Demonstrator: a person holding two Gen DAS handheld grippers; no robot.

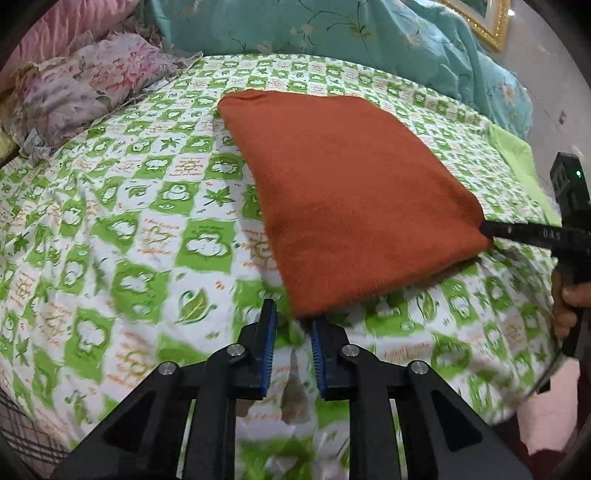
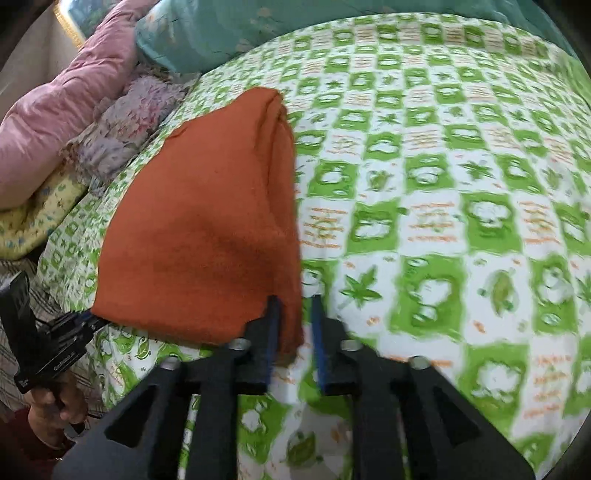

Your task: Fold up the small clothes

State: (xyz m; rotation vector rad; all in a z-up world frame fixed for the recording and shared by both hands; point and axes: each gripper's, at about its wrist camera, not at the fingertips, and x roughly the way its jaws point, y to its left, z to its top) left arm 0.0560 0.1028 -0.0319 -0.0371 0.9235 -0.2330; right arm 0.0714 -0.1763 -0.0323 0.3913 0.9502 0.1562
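- Cloth (image 1: 354, 192) of rust-orange colour is lying folded into a rough rectangle on the bed (image 1: 122, 229), which is wearing a green-and-white checked sheet printed with leaves and clover shapes.
- Left gripper (image 1: 293, 325) is sitting just at the cloth's near corner; its blue-padded fingers (image 1: 269, 325) are standing apart with a clear gap, and the corner is lying right at the tips without being pinched.
- Seen from the right wrist view, the left gripper (image 2: 86, 319) is showing at the cloth's (image 2: 199, 229) near left corner, touching or just beside the edge; a hand (image 2: 55, 406) is gripping its handle below.
- Right gripper (image 2: 293, 306) is sitting at the cloth's near right corner, with its fingers parted; the corner of the fabric is hanging between them, against the left finger (image 2: 273, 321), and the right finger is standing off it.
- From the left wrist view, the right gripper (image 1: 487, 230) is reaching in from the right edge with its tip touching the cloth's right corner; whether it is pressing on the fabric there is hard to tell.
- Folded layers are showing along the cloth's right edge in the right wrist view.
- Teal floral quilt (image 1: 332, 33) is lying bunched along the far side of the bed.
- Pink quilt (image 2: 62, 125) and a ruffled floral pillow (image 1: 92, 85) are lying at the far left.
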